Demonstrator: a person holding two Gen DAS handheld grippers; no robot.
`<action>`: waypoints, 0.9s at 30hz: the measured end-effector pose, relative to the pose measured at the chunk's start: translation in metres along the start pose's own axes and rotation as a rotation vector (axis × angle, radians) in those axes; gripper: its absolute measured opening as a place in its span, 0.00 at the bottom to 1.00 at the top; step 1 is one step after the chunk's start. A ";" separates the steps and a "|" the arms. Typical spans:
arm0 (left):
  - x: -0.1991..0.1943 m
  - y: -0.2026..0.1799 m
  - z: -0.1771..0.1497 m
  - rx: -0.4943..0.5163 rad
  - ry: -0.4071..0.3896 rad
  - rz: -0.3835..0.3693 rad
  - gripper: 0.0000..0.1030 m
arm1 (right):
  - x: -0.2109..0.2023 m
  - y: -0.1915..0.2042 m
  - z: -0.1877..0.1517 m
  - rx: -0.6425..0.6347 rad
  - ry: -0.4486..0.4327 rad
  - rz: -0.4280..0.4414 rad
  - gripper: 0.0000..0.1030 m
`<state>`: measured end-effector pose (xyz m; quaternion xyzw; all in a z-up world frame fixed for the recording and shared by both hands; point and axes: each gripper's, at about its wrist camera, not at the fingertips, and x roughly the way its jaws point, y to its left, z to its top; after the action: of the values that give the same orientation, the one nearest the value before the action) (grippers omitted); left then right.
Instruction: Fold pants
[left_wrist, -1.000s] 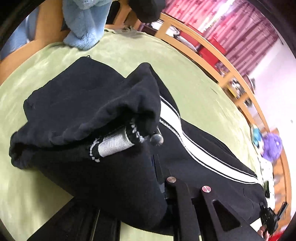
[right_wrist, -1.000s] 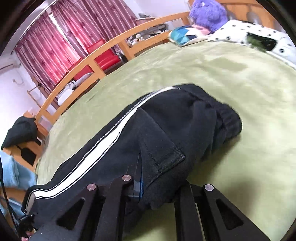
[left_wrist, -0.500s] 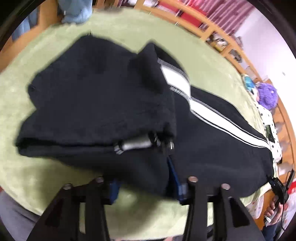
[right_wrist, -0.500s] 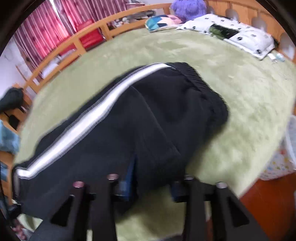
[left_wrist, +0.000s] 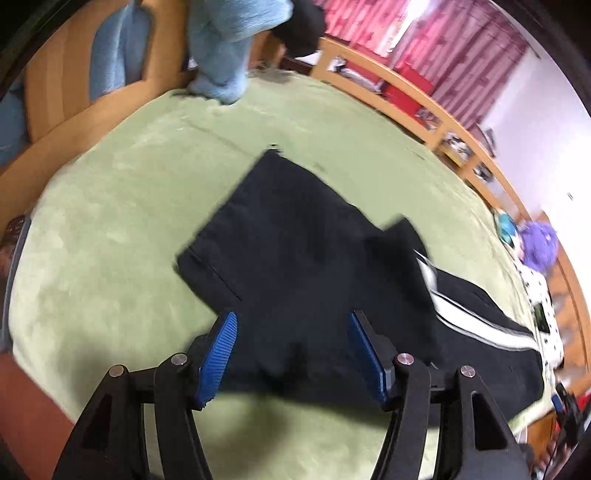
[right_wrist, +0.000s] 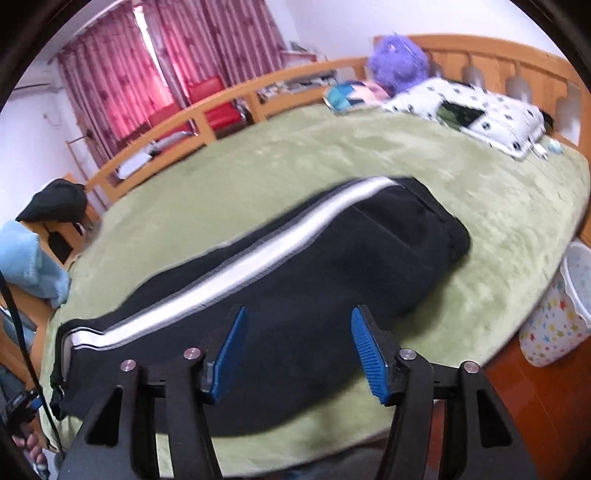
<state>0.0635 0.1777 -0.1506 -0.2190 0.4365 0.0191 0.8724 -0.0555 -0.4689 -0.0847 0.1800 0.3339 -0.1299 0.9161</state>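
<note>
Black pants (left_wrist: 310, 251) with a white side stripe (left_wrist: 476, 325) lie on the green bed cover (left_wrist: 122, 221), folded lengthwise. My left gripper (left_wrist: 291, 350) is open, raised above the near edge of the leg end, holding nothing. In the right wrist view the pants (right_wrist: 332, 266) stretch from left to the waistband at right, the white stripe (right_wrist: 258, 254) running along them. My right gripper (right_wrist: 299, 350) is open above the pants' near edge, empty.
A light blue blanket (left_wrist: 225, 40) hangs over the wooden bed rail (left_wrist: 424, 107) at the far end. A spotted pillow (right_wrist: 469, 110) and purple plush toy (right_wrist: 399, 59) lie by the headboard. A white star-patterned bin (right_wrist: 557, 314) stands on the floor beside the bed.
Both grippers have let go of the pants, opened wide and pulled back and up. The pants now lie flat on the bed.
</note>
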 end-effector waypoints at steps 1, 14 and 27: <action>0.017 0.009 0.011 -0.014 0.037 0.040 0.57 | 0.003 0.006 0.000 -0.013 -0.010 0.003 0.58; 0.068 0.053 0.026 -0.112 0.078 -0.028 0.10 | 0.047 0.037 -0.007 -0.038 0.024 0.008 0.58; 0.015 0.049 0.016 -0.030 0.044 0.155 0.54 | 0.052 0.069 -0.024 -0.084 0.045 0.078 0.57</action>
<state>0.0733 0.2263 -0.1718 -0.1977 0.4708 0.0884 0.8552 -0.0063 -0.4029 -0.1194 0.1570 0.3524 -0.0759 0.9195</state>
